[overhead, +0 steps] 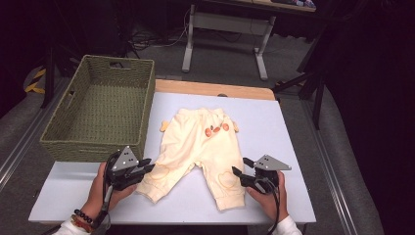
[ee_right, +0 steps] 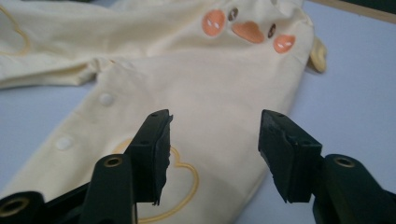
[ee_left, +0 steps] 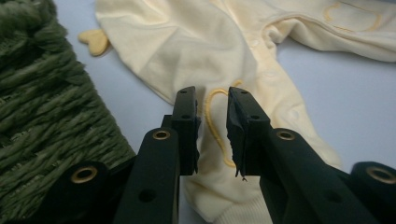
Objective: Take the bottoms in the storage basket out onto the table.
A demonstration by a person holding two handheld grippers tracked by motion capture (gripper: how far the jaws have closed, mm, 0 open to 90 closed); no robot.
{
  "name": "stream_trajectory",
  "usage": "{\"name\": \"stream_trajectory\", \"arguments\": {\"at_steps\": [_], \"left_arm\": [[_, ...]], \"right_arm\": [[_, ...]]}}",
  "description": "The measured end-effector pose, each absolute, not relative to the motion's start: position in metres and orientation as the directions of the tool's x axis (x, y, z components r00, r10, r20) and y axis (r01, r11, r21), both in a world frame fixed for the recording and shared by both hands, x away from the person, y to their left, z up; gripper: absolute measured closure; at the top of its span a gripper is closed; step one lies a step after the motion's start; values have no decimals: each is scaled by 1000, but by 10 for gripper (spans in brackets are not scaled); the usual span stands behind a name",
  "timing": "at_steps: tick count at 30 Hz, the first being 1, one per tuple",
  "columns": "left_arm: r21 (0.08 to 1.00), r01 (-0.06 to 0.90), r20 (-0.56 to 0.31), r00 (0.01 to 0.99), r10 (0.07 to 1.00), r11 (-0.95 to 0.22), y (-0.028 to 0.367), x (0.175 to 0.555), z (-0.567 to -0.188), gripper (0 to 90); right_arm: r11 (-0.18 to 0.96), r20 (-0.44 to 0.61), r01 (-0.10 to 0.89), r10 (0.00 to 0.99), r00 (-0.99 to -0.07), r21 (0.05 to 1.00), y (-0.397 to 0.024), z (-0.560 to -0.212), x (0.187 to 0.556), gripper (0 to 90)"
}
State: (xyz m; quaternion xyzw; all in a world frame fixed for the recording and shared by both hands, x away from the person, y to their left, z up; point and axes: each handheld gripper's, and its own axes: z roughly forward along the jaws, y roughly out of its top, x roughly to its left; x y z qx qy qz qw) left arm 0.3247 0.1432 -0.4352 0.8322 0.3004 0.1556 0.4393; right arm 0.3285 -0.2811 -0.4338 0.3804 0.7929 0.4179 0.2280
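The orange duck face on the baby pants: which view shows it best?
The right gripper view: the duck face on the pants is large and sharp, with beak, cheeks and eyes. The high view shows it small; the left gripper view shows pants legs.

Table brightly lit, surroundings dark; close-up tool jaws slightly soft.

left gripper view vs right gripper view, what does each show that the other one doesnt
The left gripper view has the green woven basket along its left edge, and its own jaws stand close together, a narrow gap over a stitched heart on one trouser leg. The right gripper view has the orange duck face near the waistband, two snap buttons on the inner leg seam, and jaws standing wide apart above the other heart. Both share the pale yellow baby trousers lying flat on the white table, with nothing gripped.
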Motion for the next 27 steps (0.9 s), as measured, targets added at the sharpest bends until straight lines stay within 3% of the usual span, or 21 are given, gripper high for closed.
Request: {"name": "stream_trajectory", "arguments": {"at_steps": [5,11,15,18,22,27], "left_arm": [[841,310,-7,825,565,-443,137,304,-431,699],[822,239,50,874,484,-516,112,286,-433,556],[784,267,26,887,460,-560,102,290,-447,508],[741,271,55,887,458,-614,93,292,-459,556],[712,249,105,886,451,-657,87,292,-459,677],[725,247,100,886,453,-643,85,292,-459,765]], "right_arm": [[419,-117,452,822,-557,787,-288,-448,339,457],[365,-39,519,844,-535,773,-296,-455,348,463],[372,-37,535,844,-534,759,-295,-457,351,456],[370,-22,559,847,-531,742,-295,-458,353,468],[365,4,561,836,-549,743,-297,-458,353,561],[385,2,556,821,-571,737,-298,-456,352,775]]}}
